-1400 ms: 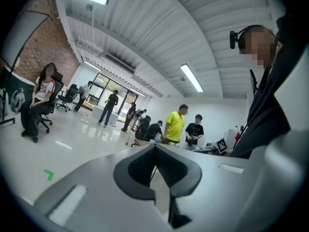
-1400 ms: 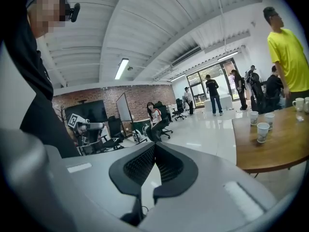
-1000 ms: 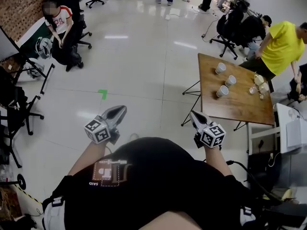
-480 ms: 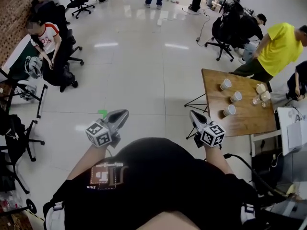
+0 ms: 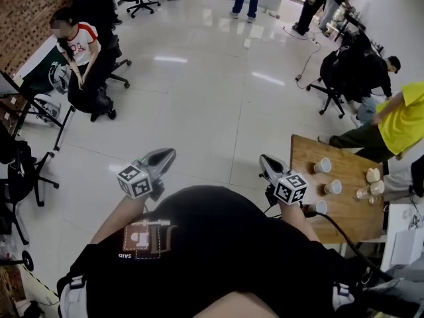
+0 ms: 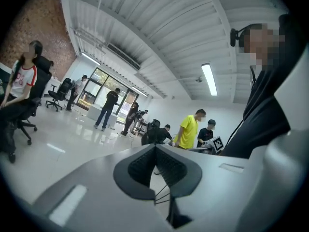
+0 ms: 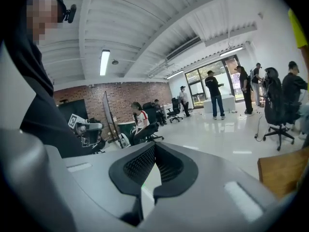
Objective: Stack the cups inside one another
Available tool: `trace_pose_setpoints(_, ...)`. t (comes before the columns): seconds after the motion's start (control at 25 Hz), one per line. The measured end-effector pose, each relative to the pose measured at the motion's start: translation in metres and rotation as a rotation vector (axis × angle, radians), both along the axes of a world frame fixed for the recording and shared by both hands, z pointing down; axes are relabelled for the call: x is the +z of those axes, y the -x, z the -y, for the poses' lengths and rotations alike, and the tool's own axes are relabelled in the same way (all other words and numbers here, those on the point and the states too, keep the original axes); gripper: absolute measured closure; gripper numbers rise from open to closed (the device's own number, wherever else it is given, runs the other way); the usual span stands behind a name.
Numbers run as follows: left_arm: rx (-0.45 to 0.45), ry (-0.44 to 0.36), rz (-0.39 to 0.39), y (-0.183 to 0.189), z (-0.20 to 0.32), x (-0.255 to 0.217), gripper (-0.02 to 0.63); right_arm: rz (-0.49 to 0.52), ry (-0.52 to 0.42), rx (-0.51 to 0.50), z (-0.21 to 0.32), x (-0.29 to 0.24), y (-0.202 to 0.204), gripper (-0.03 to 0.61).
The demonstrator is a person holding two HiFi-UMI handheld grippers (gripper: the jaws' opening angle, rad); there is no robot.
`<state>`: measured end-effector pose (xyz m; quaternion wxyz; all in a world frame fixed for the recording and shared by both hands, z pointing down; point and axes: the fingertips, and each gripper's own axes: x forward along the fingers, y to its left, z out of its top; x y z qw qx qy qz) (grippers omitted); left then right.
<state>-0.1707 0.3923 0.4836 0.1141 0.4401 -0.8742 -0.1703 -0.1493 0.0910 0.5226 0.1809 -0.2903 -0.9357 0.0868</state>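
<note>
**Both grippers shut and empty, cups not yet reached**

Tool state: the left gripper (image 5: 169,153), at centre left of the head view, has its jaws pressed together with nothing between them. The right gripper (image 5: 264,158), at centre right, is likewise closed on nothing. Each gripper's own view confirms the pads meet, with only open room beyond them.

Location of work: three white paper cups (image 5: 333,187) sit in a row on the left part of a brown wooden table (image 5: 305,177) at the lower right of the head view. The row runs from upper to lower frame. The cups are apart from one another and none is nested. Small pale items (image 5: 374,175) lie further right on the same table.

Orientation: each cup shows its open mouth to the head camera. Whether the cups stand upright or lie over, and so where the mouth-to-base axis points, cannot be told at this size.

Assessment: no stacking has begun and the step in hand is judged to be the approach. The next move calls for bringing a gripper to the table, spreading its jaws and taking one cup by its wall
</note>
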Motion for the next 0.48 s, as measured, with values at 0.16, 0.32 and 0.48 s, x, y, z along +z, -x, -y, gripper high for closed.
trace_pose_setpoints(0.16, -0.032, 0.005, -0.004, 0.048, 0.04, -0.007, 0.614, -0.002, 0.004, -0.098, 0.019, -0.003, 0.056, 0.565)
trace_pose_setpoints(0.32, -0.002, 0.011, 0.0, 0.097, 0.072, -0.012, 0.614, 0.003, 0.025, -0.072, 0.042, 0.002, 0.104, 0.565)
trace_pose_setpoints(0.48, 0.06, 0.022, -0.015, 0.14, 0.093, -0.013, 0.614, -0.023, 0.021, -0.008, 0.063, 0.008, 0.123, 0.565)
